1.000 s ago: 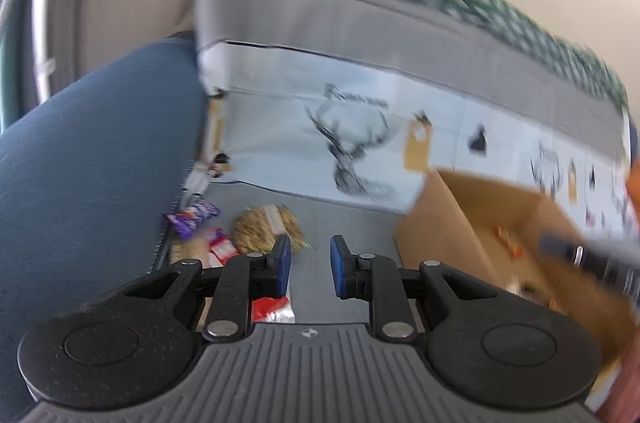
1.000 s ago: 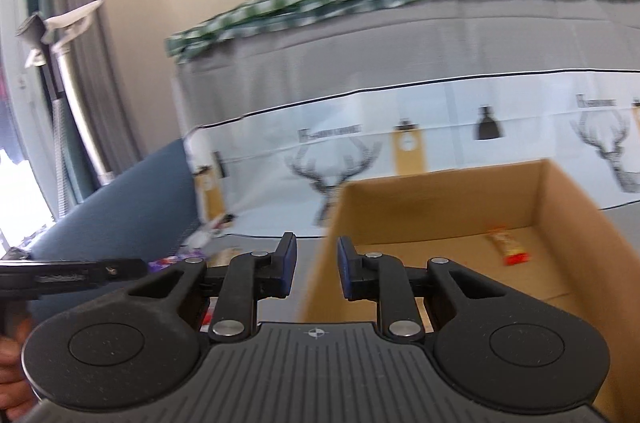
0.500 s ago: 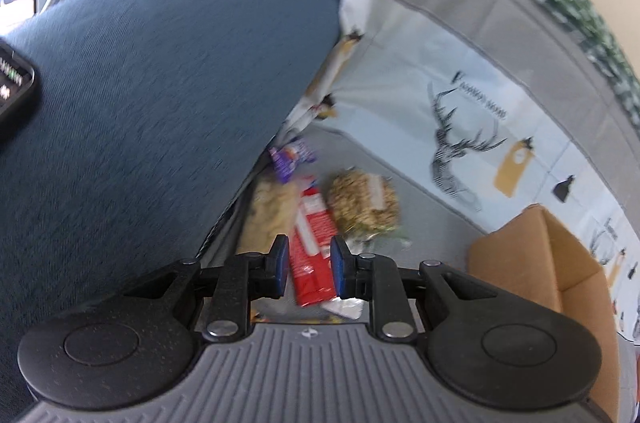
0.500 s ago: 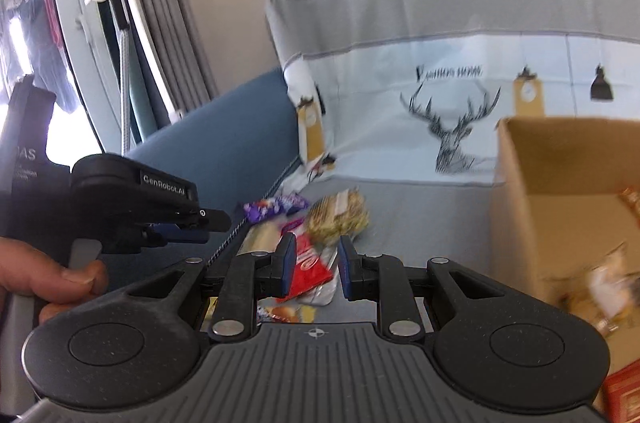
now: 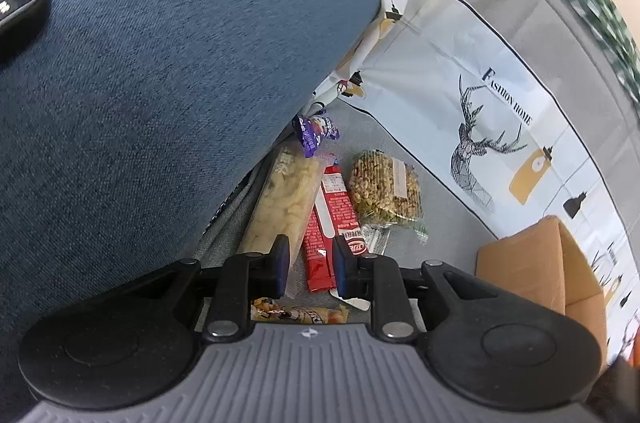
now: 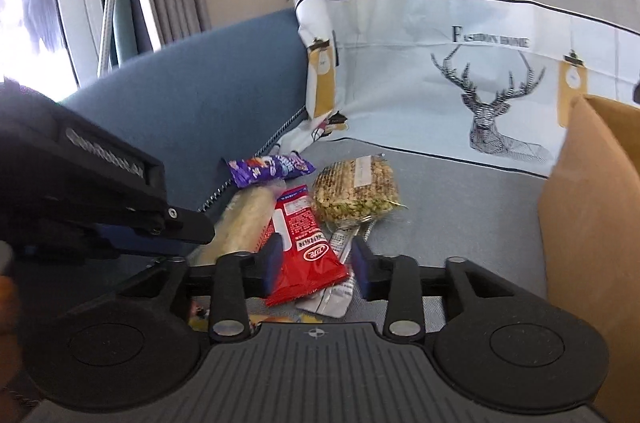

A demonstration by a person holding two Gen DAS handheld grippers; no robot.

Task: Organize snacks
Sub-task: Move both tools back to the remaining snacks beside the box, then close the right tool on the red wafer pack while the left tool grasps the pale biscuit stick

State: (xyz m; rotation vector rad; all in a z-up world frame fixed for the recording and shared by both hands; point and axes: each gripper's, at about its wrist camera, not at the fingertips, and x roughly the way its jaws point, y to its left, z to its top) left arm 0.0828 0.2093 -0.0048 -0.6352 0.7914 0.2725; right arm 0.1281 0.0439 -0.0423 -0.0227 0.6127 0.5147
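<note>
Red snack packet (image 6: 301, 246) lying flat on the grey sofa seat, pressed against a pale long packet (image 6: 244, 223) on one side and overlapping a silvery wrapper (image 6: 334, 293) on the other; cardboard box (image 6: 592, 223) well off to the side. Right tongs (image 6: 313, 265) just widened, straddling the packet's near end, pads not yet pressing. Left tongs (image 5: 309, 265) narrowly parted, gripping nothing. Likely light, thin, crinkly and slippery film: best pinched across the width near the sealed end, gently, contents probably brittle.
</note>
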